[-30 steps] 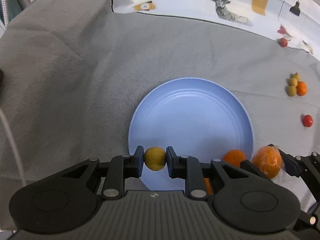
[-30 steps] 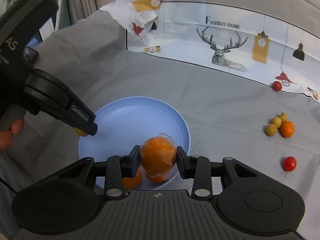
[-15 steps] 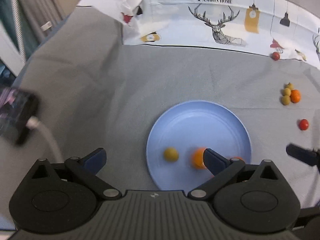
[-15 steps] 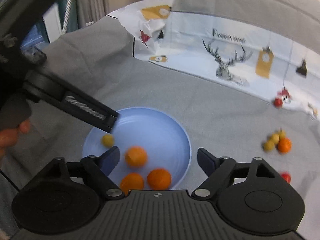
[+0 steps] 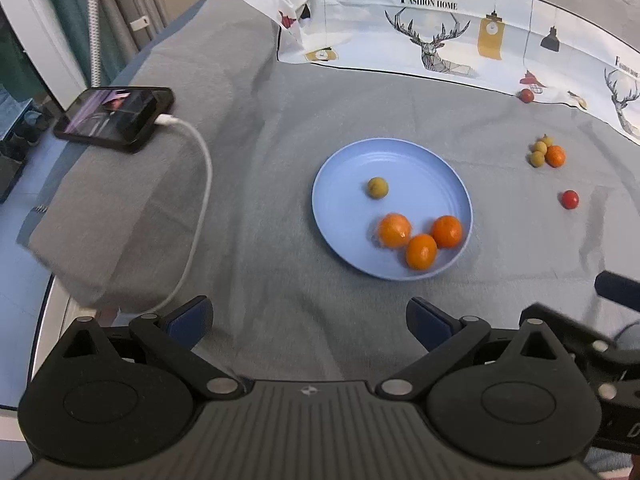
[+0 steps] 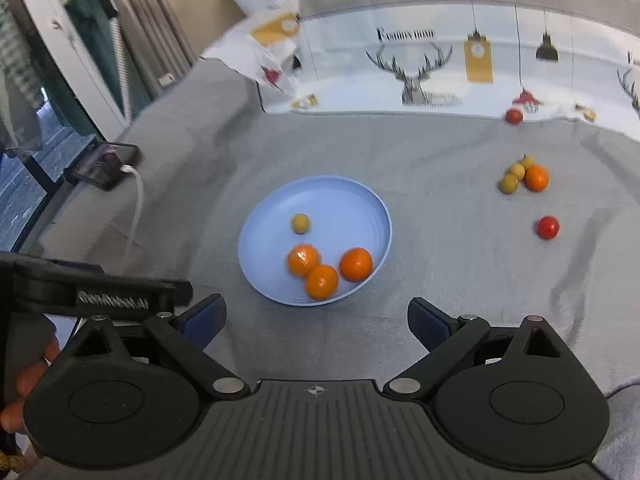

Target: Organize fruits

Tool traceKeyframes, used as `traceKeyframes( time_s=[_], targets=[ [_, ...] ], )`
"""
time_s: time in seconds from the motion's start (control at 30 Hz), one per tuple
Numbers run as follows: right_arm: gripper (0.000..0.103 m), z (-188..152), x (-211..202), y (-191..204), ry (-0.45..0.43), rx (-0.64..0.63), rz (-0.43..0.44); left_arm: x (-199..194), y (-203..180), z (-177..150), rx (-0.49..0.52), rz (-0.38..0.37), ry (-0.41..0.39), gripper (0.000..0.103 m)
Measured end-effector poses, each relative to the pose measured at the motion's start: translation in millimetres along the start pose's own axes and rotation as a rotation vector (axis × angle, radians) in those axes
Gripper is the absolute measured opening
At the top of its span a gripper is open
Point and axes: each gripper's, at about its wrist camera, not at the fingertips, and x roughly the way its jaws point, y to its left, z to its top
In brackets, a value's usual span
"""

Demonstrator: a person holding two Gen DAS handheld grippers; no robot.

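Four fruits (image 5: 421, 251) in blue plate (image 5: 400, 151), both claws empty

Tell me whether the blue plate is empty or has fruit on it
Not empty. The blue plate holds three oranges and one small yellow-green fruit.

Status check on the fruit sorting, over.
Left gripper open, right gripper open, both empty. Blue plate holds four fruits. Six fruits remain on cloth. Path unobstructed.
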Motion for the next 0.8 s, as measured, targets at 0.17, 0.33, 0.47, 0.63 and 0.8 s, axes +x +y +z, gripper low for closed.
traceKeyframes(
  time_s=[0.17, 0.33, 0.47, 0.63, 0.8],
  targets=[
    [0.098, -10.0, -28.7, 8.8, -0.056, -0.02, 0.007, -25.2, -1.8, -18.7, -0.002, 0.0, -0.047, 0.103],
    [0.098, -20.7, -52.6, 16.5, -0.099, -0.031, 0.011, -47.7, -2.2, -31.6, -0.001, -0.006, -0.093, 0.103],
    [0.098, -27.6, -66.7, 23.7, -0.128, -0.044, 0.015, -59.7, -1.1, -40.3, -0.005, -0.006, -0.117, 0.103],
    [0.098, -32.1, -76.4, 29.7, -0.146, -0.059, 0.016, -67.2, 0.0, -46.6, -0.009, -0.011, -0.129, 0.103],
    [0.098, -31.4, -80.4, 33.1, -0.159, -0.068, 0.012, -71.1, 4.0, -47.0, -0.018, -0.013, -0.143, 0.103]
  ],
)
